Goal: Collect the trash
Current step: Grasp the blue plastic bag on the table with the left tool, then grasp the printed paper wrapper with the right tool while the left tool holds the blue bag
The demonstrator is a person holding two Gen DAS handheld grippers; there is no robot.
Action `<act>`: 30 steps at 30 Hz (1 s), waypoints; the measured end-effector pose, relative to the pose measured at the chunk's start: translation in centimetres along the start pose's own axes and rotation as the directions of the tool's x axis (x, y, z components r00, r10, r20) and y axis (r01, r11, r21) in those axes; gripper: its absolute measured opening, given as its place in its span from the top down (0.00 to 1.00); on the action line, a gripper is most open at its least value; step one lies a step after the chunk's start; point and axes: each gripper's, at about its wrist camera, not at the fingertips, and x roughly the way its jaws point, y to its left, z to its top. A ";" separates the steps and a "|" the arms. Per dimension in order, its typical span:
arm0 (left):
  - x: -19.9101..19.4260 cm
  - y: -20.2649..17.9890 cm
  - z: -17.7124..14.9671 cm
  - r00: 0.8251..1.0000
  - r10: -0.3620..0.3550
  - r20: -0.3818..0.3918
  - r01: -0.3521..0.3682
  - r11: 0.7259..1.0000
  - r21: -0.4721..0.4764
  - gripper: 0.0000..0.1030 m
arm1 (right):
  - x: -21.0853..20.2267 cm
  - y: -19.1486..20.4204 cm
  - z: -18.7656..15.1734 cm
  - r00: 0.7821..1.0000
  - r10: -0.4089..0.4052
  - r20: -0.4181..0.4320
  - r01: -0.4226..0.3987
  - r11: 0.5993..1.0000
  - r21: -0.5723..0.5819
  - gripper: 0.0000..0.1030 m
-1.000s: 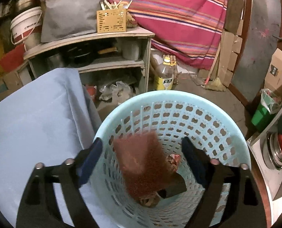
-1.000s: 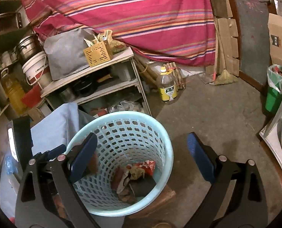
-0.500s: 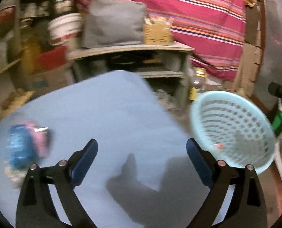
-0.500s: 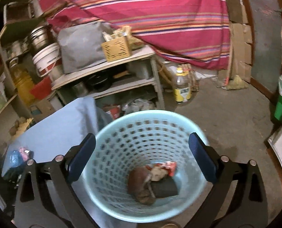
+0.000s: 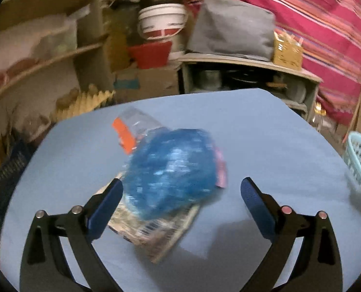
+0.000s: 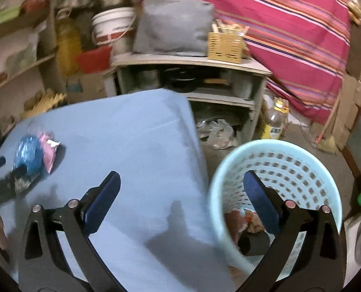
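A: Where is the trash?
B: A blue bag lies on the desk, between the left gripper's opening fingers.
A: The right gripper?
B: Fingers apart, empty, above the basket.

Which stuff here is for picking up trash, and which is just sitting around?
For the job: crumpled blue plastic bag, flat printed wrapper, pale blue holey plastic basket, left gripper, jaws opening.
Just around: white plastic bucket, grey cushion, yellow-labelled oil bottle.

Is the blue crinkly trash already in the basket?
No, the blue crinkly trash lies on the blue table, while the basket stands beside it.
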 end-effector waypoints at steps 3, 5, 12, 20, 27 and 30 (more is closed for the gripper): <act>0.8 1.7 -0.1 1.000 -0.014 -0.022 0.014 0.999 -0.032 0.07 | 1.3 2.0 0.1 1.000 0.015 -0.016 -0.016 0.999 -0.037 0.04; 1.7 2.0 -0.1 0.998 -0.040 -0.049 0.039 0.999 -0.034 0.07 | 2.0 3.2 0.1 0.999 0.022 -0.026 -0.023 0.998 -0.054 0.04; 4.2 2.2 0.7 0.983 -0.138 -0.121 0.135 0.990 -0.035 0.57 | 3.7 7.4 0.0 0.998 0.044 -0.053 -0.050 0.991 -0.124 0.04; 0.1 4.6 1.3 0.991 -0.131 -0.021 0.131 0.991 -0.018 0.75 | 3.9 12.6 -0.3 0.996 0.082 -0.043 -0.089 0.981 -0.175 0.04; -2.3 10.6 0.2 0.999 -0.052 0.009 0.052 0.997 -0.060 0.75 | 3.9 18.2 -1.3 0.979 0.181 -0.092 -0.195 0.966 -0.171 0.04; -3.0 13.5 -0.7 1.000 -0.030 0.007 0.031 0.995 -0.099 0.75 | 4.3 20.8 -2.0 0.982 0.153 -0.107 -0.173 0.962 -0.211 0.04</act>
